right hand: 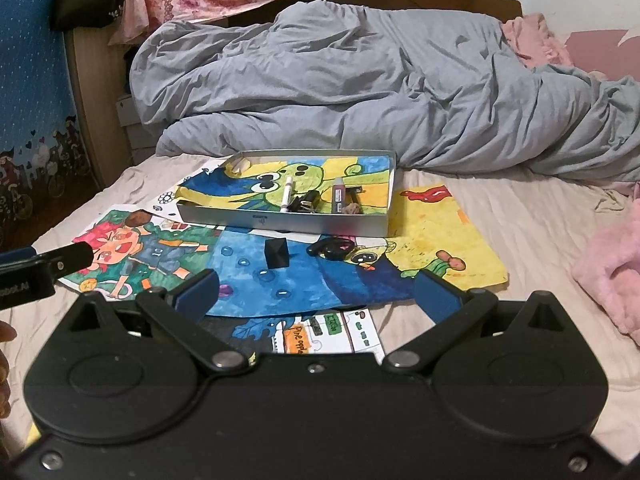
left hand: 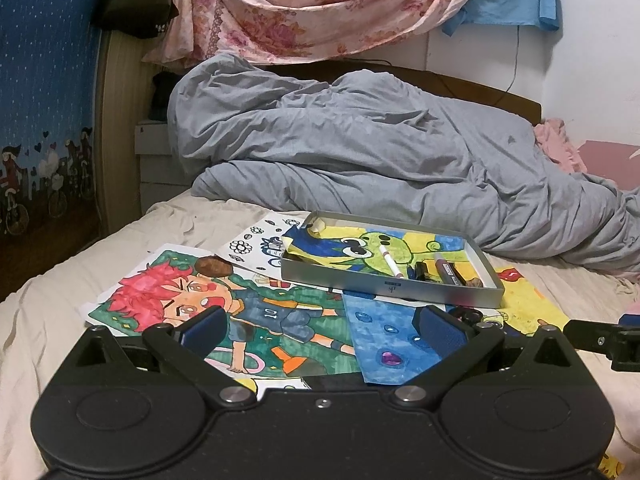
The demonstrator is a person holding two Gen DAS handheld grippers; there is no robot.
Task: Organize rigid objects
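On the bed, both tools, left (left hand: 320,330) and right (right hand: 316,292), are hovering wide apart, gripping nothing; a black cube (right hand: 276,254) is sitting on drawings just near of the tin tray (right hand: 280,222).

A bed with a wrinkled beige sheet (right hand: 520,240) carries overlapping coloured paper drawings (right hand: 280,284), a rumpled grey duvet (right hand: 360,92) and a pink fluffy cloth (right hand: 612,272).
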